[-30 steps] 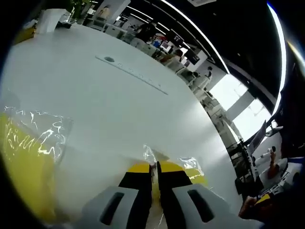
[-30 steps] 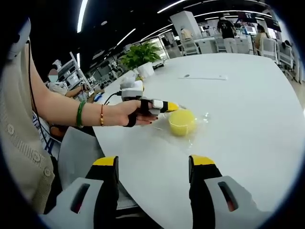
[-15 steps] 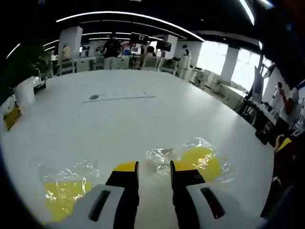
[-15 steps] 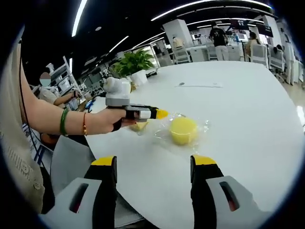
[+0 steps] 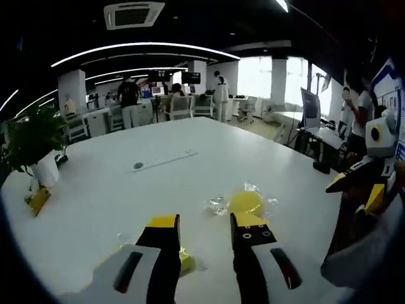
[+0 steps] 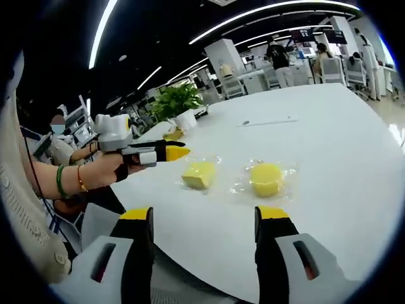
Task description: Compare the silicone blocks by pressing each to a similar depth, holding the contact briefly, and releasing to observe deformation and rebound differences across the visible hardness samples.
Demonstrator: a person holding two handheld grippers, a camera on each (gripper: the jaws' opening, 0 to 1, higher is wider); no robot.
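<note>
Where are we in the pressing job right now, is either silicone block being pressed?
Neither is under contact. The left gripper hangs above the white table, jaws slightly apart, off the square yellow block. Nothing is in hand: the right gripper is open and empty, short of both. The round yellow block lies in its clear wrapper. No dent shows what is done; pressing looks left.

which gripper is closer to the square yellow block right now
Left. The left gripper hangs just above and to the side of the square yellow block, not touching it. The right gripper sits farther back, near the table edge, jaws wide open.
</note>
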